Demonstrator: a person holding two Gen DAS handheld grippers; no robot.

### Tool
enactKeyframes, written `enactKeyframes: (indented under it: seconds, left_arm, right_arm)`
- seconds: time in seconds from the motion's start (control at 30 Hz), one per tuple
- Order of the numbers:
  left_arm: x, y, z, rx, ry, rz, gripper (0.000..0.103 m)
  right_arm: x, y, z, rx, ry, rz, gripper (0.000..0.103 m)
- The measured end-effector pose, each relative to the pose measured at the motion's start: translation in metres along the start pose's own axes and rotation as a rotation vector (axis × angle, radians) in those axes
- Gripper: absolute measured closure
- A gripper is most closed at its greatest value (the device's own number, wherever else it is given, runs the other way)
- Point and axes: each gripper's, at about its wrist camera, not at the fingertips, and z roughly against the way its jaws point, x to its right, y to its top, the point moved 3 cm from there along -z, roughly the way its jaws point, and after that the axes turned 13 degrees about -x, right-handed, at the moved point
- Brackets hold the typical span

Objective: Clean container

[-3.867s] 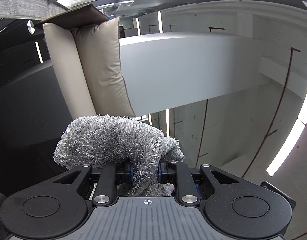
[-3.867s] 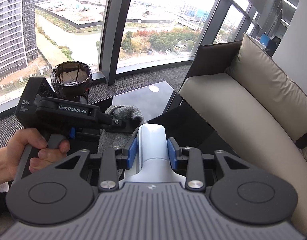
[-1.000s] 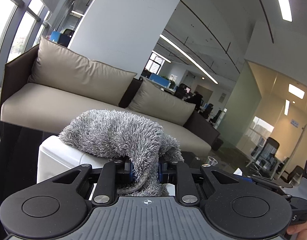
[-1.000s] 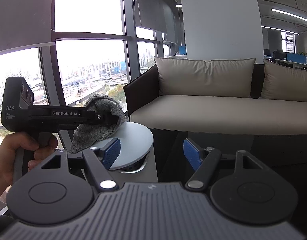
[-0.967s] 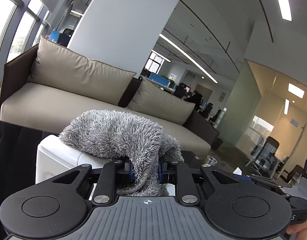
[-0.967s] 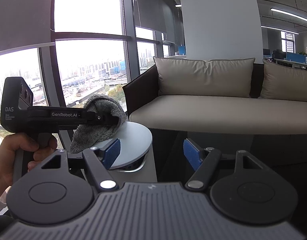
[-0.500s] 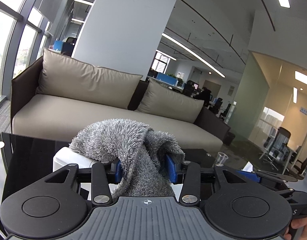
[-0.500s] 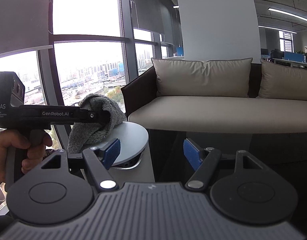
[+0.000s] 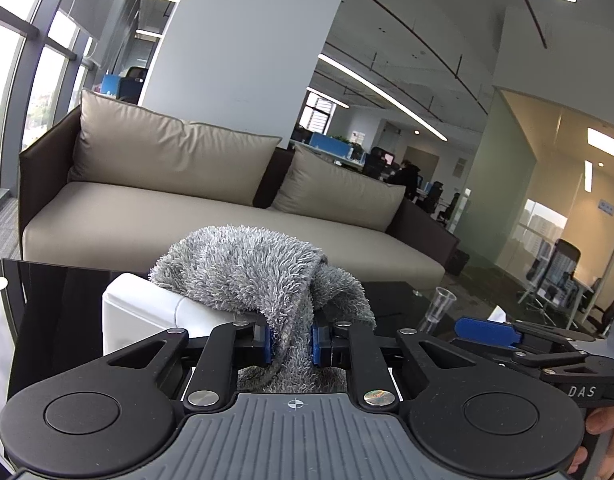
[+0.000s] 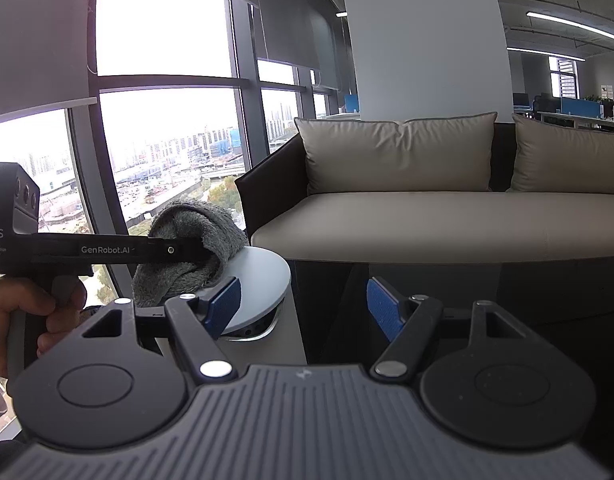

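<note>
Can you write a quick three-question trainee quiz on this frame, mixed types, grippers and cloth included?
1. True or false: the right gripper is clamped on the white container.
2. Multiple choice: what does the left gripper hold? A) a clear plastic cup B) a grey fluffy cloth C) a sofa cushion
3. Short answer: where does the grey fluffy cloth rest?

Key
1. False: its jaws stand open with nothing between them.
2. B: the blue pads pinch the cloth.
3. On top of the white container, draped over its top.
</note>
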Motion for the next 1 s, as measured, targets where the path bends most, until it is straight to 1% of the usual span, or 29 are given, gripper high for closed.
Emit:
enactKeyframes:
  seconds: [0.03,0.2,0.3,0.47,0.6,0.73,0.8,0.93,1.0]
  left_arm:
    - [-0.005,0.004,-0.006,-0.004,-0.006,-0.007,0.088]
    - [0.008,0.000,-0.010,-0.017,-0.042,-0.032,0.088]
    - [0.017,-0.001,-0.015,-0.025,-0.046,-0.058,0.088]
    - [0.036,-0.006,-0.021,-0.027,0.006,-0.150,0.088]
    - [0.040,-0.013,-0.016,-0.021,0.043,-0.198,0.088]
    - [0.028,-0.019,-0.007,-0.014,0.067,-0.180,0.088]
    - [0.019,-0.019,-0.004,-0.008,0.096,-0.168,0.087]
    - [-0.001,-0.013,0.000,-0.004,0.143,-0.143,0.087]
    - [-0.015,-0.005,0.000,0.001,0.170,-0.119,0.087]
  right_arm:
    - [0.001,0.000,-0.001,-0.001,-0.002,-0.004,0.030]
    - [0.005,-0.003,-0.003,-0.008,-0.007,-0.020,0.030]
    - [0.009,-0.005,-0.003,-0.010,-0.008,-0.035,0.030]
    - [0.015,-0.008,0.000,-0.012,-0.021,-0.053,0.030]
    - [0.021,-0.011,0.002,-0.010,-0.026,-0.069,0.030]
    - [0.023,-0.014,0.001,-0.011,-0.023,-0.079,0.030]
    - [0.023,-0.015,0.000,-0.011,-0.019,-0.079,0.030]
    - [0.021,-0.018,-0.001,-0.010,-0.012,-0.082,0.030]
    - [0.020,-0.018,-0.003,-0.011,-0.006,-0.082,0.030]
